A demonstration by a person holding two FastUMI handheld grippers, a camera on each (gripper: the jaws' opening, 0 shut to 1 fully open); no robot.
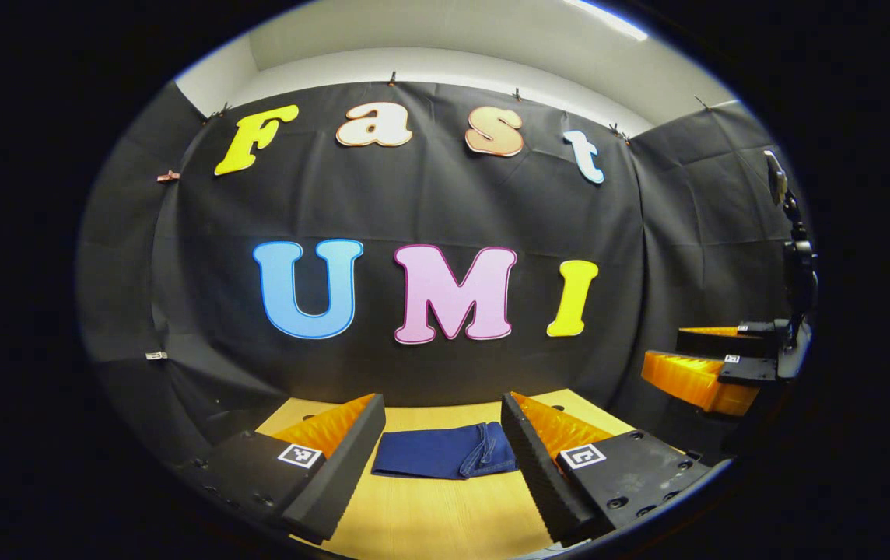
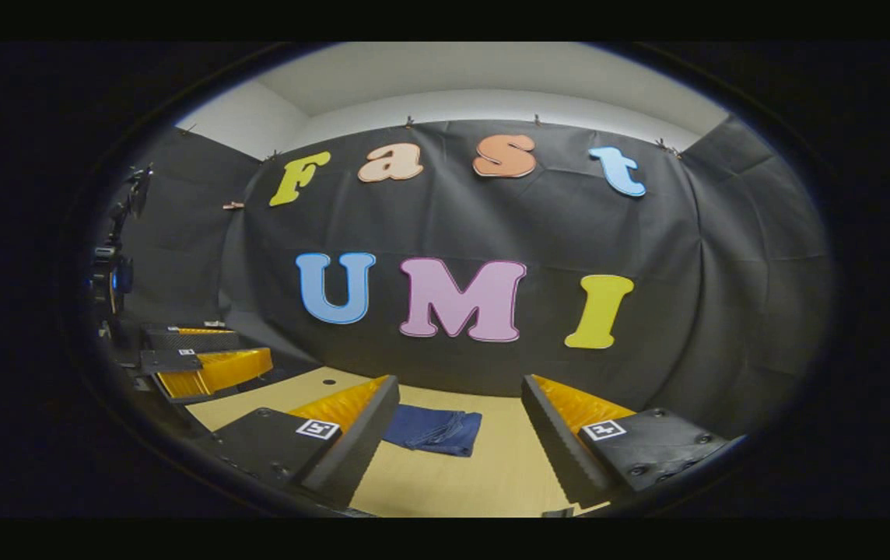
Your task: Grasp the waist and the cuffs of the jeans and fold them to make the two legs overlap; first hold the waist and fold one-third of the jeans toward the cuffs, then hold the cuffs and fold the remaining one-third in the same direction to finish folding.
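The table (image 1: 429,513) is a pale wood-grain slab, smooth and flat, set against the booth's black cloth wall. On it lie the jeans (image 1: 445,453), dark blue denim folded into a compact, flat rectangle, with a lighter stitched seam running across the top layer near one end; in the right gripper view the jeans (image 2: 433,429) lie the same way, toward the far edge of the table. The left hand-held gripper (image 1: 443,474) hangs above the table with its ribbed fingers spread wide apart, holding nothing, the jeans well ahead of it. The right hand-held gripper (image 2: 460,459) is likewise spread wide and empty, short of the jeans.
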